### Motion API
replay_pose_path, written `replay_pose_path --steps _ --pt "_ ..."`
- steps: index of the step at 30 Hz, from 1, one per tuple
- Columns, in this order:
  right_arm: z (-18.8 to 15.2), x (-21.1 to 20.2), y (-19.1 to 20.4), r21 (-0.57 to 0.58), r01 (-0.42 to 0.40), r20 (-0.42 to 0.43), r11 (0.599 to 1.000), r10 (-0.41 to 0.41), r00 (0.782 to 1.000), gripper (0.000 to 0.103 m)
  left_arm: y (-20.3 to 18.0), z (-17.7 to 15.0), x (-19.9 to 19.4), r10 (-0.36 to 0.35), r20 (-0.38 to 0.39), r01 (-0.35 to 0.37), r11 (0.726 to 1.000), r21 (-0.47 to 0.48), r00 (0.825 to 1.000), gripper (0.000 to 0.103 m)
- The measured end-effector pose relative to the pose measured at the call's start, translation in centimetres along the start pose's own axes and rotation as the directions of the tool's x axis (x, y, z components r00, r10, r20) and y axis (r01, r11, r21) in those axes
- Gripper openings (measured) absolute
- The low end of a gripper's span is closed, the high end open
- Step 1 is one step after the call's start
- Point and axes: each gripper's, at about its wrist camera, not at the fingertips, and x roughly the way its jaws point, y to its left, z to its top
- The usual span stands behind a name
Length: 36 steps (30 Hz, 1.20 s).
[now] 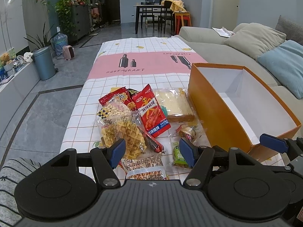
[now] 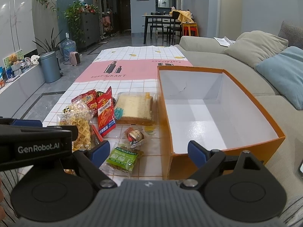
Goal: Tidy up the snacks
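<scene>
Left gripper (image 1: 152, 154): wide open, holds nothing, up over the snacks.
Right gripper (image 2: 148, 154): wide open, holds nothing, by the near corner of the box.
Snacks (image 1: 132, 117): in a pile on the table (image 1: 132, 71), left of the box.
Box (image 2: 217, 109): orange, open, white inside.

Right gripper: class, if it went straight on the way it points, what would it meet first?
Probably the near left corner of the open orange box, since the open right gripper straddles that wall. The green raisin packet lies just left; depth is unclear.
</scene>
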Motion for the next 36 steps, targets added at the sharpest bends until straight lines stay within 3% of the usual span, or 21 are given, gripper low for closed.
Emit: replay_pose_path --steps 6,10,17,21,36 --pt "-0.2 -0.1 0.2 -0.018 0.017 0.006 1.000 -0.016 1.000 0.087 0.0 0.0 0.1 0.000 -0.015 0.000 1.000 0.011 1.000 0.076" --pt "-0.7 -1.4 0.2 0.033 0.033 0.083 0.999 -0.036 0.996 0.086 0.9 0.3 -0.8 0.033 0.052 -0.034 0.999 0.008 0.998 0.076" --pt "-1.7 -2.6 2.0 0.026 -0.009 0.160 1.000 0.004 0.987 0.087 5.1 1.6 -0.5 0.060 0.035 -0.056 0.994 -0.092 0.998 0.076" --pt "-1.8 -1.0 3.3 -0.007 -0.050 0.101 0.999 0.051 0.994 0.087 6.9 1.7 0.0 0.061 0.013 -0.059 0.994 -0.095 0.998 0.076" --pt "-2.3 5.5 5.7 -0.020 -0.053 -0.042 0.998 0.052 0.998 0.087 11.7 0.3 2.8 0.092 -0.145 -0.116 0.978 -0.172 0.985 0.076"
